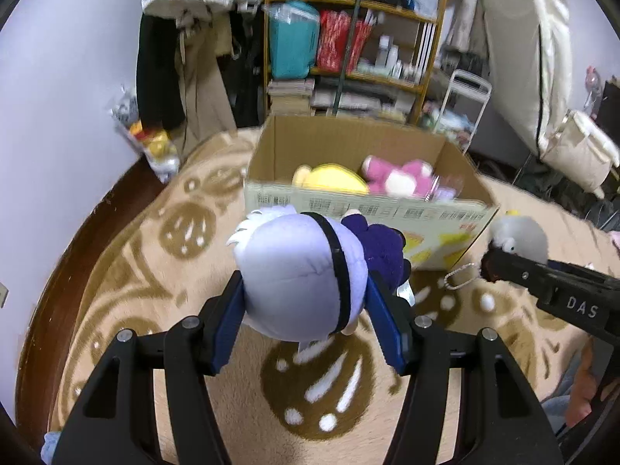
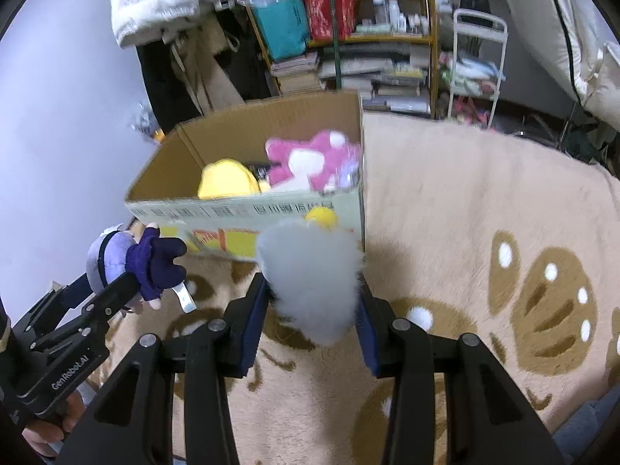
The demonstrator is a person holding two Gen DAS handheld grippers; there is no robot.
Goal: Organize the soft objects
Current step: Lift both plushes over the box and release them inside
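Observation:
My left gripper is shut on a lavender-headed doll in dark purple clothes, held above the rug just before the cardboard box. It also shows in the right wrist view. My right gripper is shut on a fluffy grey plush with a yellow tip, also near the box's front wall; the plush shows in the left wrist view. Inside the box lie a yellow plush and a pink plush.
A beige rug with brown paw prints covers the floor. Behind the box stand a cluttered wooden shelf, hanging clothes and a white rack. A bag of toys leans on the left wall.

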